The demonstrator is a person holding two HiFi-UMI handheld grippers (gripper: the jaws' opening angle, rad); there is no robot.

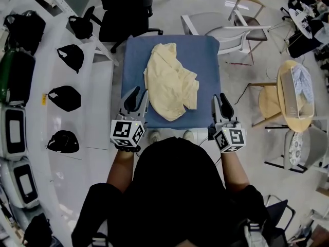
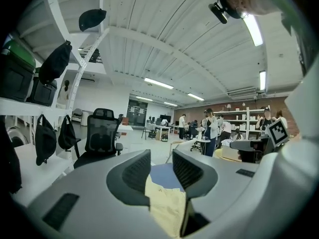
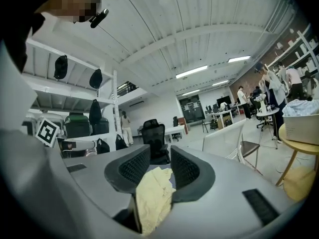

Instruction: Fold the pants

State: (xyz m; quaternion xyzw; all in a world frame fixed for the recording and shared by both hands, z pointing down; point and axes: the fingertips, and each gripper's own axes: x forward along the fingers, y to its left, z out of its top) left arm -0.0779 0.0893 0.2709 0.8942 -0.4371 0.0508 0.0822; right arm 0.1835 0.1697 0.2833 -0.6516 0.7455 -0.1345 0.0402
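Pale yellow pants (image 1: pixel 169 81) lie crumpled in a heap on the blue table (image 1: pixel 205 50), a little left of its middle. My left gripper (image 1: pixel 140 92) hovers at the table's near left corner, just left of the cloth, with its jaws apart. My right gripper (image 1: pixel 221 98) is at the near right edge, also with a gap between the jaws and clear of the pants. In the left gripper view the left gripper (image 2: pixel 160 156) frames the pants (image 2: pixel 167 208) through its gap. The right gripper (image 3: pixel 159 153) likewise shows the pants (image 3: pixel 149 198) beyond its pads, which do not press on them.
A black office chair (image 1: pixel 123 9) stands beyond the table's far left corner and white chairs (image 1: pixel 226 27) beyond the far right. A round wooden table with a basket (image 1: pixel 295 94) is to the right. White shelving with black caps (image 1: pixel 69 58) runs along the left.
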